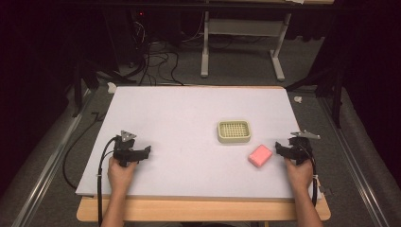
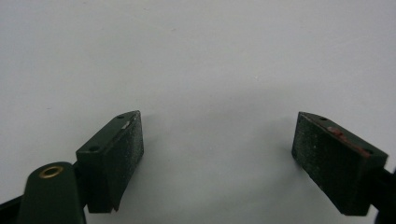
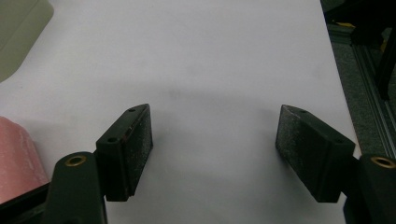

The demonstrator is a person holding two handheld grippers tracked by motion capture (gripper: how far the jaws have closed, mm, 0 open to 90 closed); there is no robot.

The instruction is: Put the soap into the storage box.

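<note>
On the tabletop (image 1: 189,123), left claw (image 1: 147,151) and right claw (image 1: 278,148) rest low, jaws spread, empty; one pink soap bar (image 1: 260,155) just beside right claw, one soap dish (image 1: 234,132) behind it.

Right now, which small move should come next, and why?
Probably slide the right gripper left toward the soap. Its jaws are open and hold nothing, the soap lies on the table just beside them, and the dish behind it has nothing in it.

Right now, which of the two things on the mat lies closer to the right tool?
The pink soap bar, just beside the right tool. The beige slotted soap dish sits farther back and left, apart from it.
</note>
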